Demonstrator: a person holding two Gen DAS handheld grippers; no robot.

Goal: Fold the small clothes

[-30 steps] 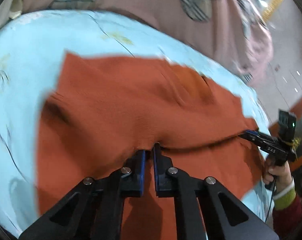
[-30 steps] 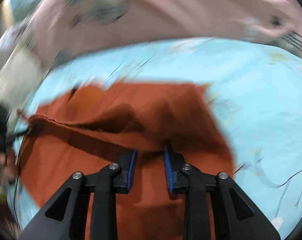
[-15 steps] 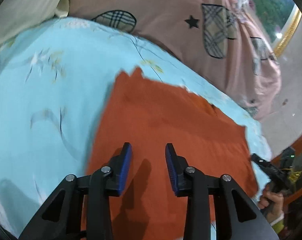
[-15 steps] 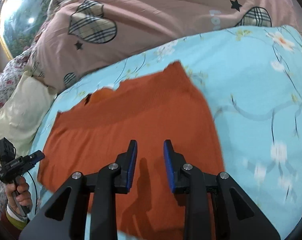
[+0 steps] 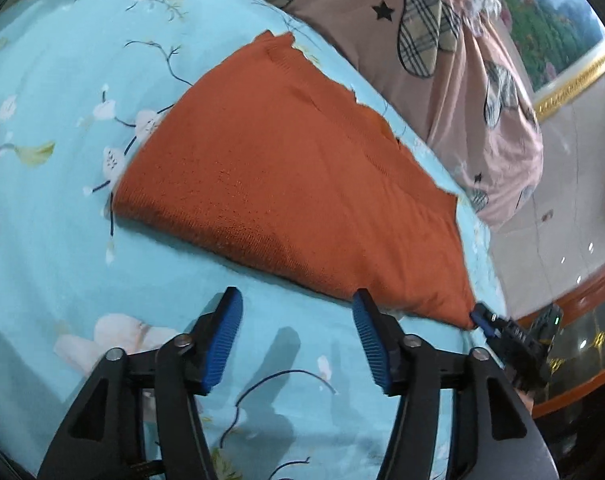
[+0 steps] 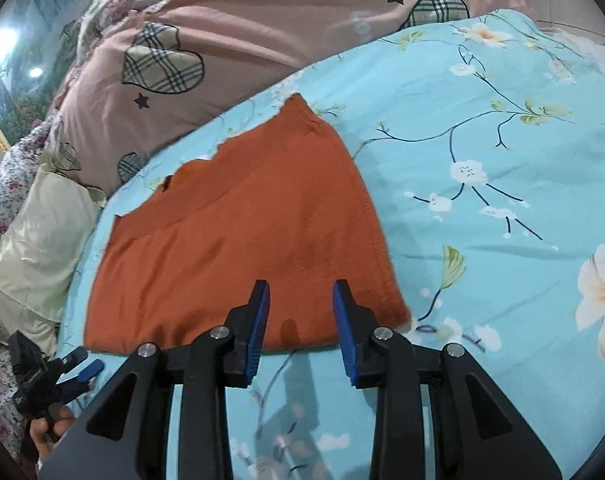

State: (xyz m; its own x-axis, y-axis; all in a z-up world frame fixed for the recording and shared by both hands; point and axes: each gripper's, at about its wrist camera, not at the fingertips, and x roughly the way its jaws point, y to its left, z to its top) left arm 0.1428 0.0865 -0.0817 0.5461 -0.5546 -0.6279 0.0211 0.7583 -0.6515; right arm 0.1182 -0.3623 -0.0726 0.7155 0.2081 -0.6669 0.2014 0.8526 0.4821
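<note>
An orange knitted garment [image 5: 294,176] lies folded flat on the light blue flowered bedsheet [image 5: 62,80]; it also shows in the right wrist view [image 6: 246,248]. My left gripper [image 5: 296,328] is open and empty, above the sheet just short of the garment's near folded edge. My right gripper [image 6: 300,322] is open and empty, its fingertips over the garment's near edge. The right gripper shows in the left wrist view [image 5: 482,320] by the garment's corner. The left gripper shows in the right wrist view [image 6: 80,364] beside the garment's other near corner.
A pink quilt with plaid hearts [image 6: 206,40] lies bunched behind the garment. A cream pillow [image 6: 38,240] lies at the left of the right wrist view. A gold-framed picture [image 5: 550,40] and a wooden edge [image 5: 582,296] lie beyond the bed.
Both grippers let go of the garment's lifted edge, opened and drew back toward me. The garment now lies folded flat.
</note>
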